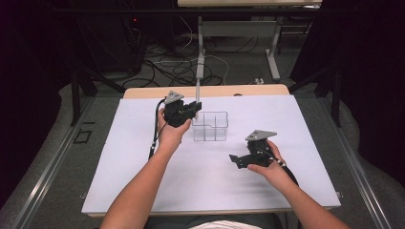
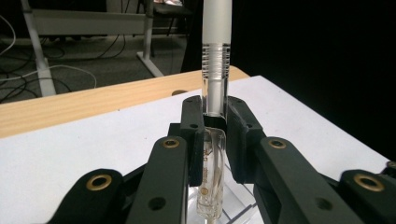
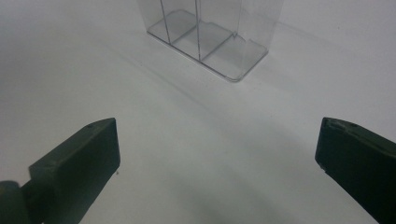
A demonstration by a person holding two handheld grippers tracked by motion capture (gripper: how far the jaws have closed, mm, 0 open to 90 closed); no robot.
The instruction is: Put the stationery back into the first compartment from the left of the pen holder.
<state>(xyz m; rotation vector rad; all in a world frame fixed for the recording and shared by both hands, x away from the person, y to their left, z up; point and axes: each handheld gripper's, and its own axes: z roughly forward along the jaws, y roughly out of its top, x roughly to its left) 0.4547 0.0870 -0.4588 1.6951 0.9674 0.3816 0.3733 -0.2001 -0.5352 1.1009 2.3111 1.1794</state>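
Note:
A clear plastic box with dividers point(image 1: 210, 126) stands on the white mat near the table's middle, and its base point(image 3: 210, 44) lies ahead of the right gripper. My left gripper point(image 1: 195, 109) is shut on a glass tube point(image 2: 215, 70) held upright, its lower end point(image 2: 210, 191) hanging over the box's left side. In the high view the tube point(image 1: 197, 90) rises as a thin stick above the jaws. My right gripper point(image 1: 235, 161) rests open on the mat to the right and in front of the box, with nothing between its fingers point(image 3: 79, 161).
The white mat point(image 1: 143, 157) covers most of a wooden table point(image 1: 143, 91). Beyond the far edge are table legs and cables point(image 1: 176, 67) on the floor. Bare mat lies to the left of and in front of the box.

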